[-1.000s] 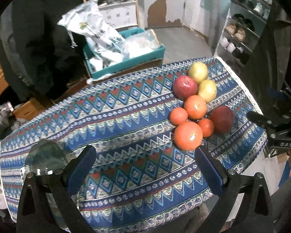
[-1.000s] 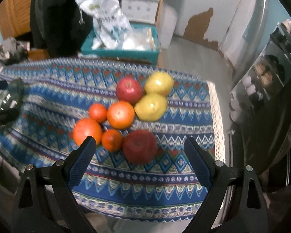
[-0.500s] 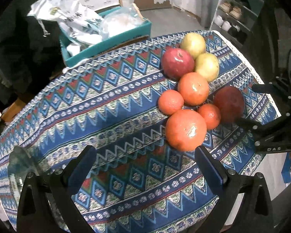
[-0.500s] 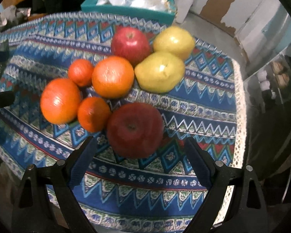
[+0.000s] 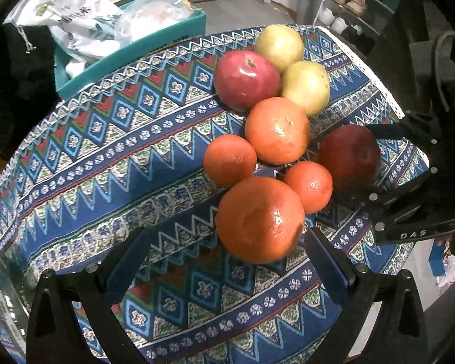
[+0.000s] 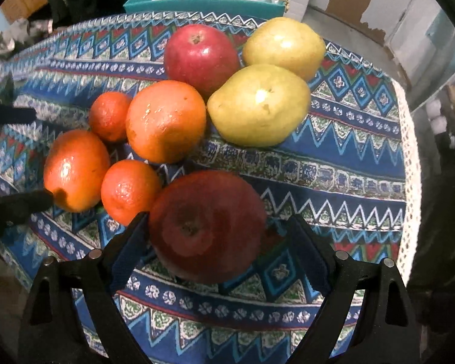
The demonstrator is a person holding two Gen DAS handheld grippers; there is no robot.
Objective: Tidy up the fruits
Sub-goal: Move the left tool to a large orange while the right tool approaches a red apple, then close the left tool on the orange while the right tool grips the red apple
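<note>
Beside fruit, hand-held gripper (image 5: 391,163) (marked "DAS")

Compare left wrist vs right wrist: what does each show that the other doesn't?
Left wrist only: the right gripper from the side, closing around the dark red apple, and a shoe rack.

Right wrist only: that apple's stem end between its own fingers, not yet pressed.

Both: patterned tablecloth, four oranges, bright red apple, two pears, teal box.
</note>
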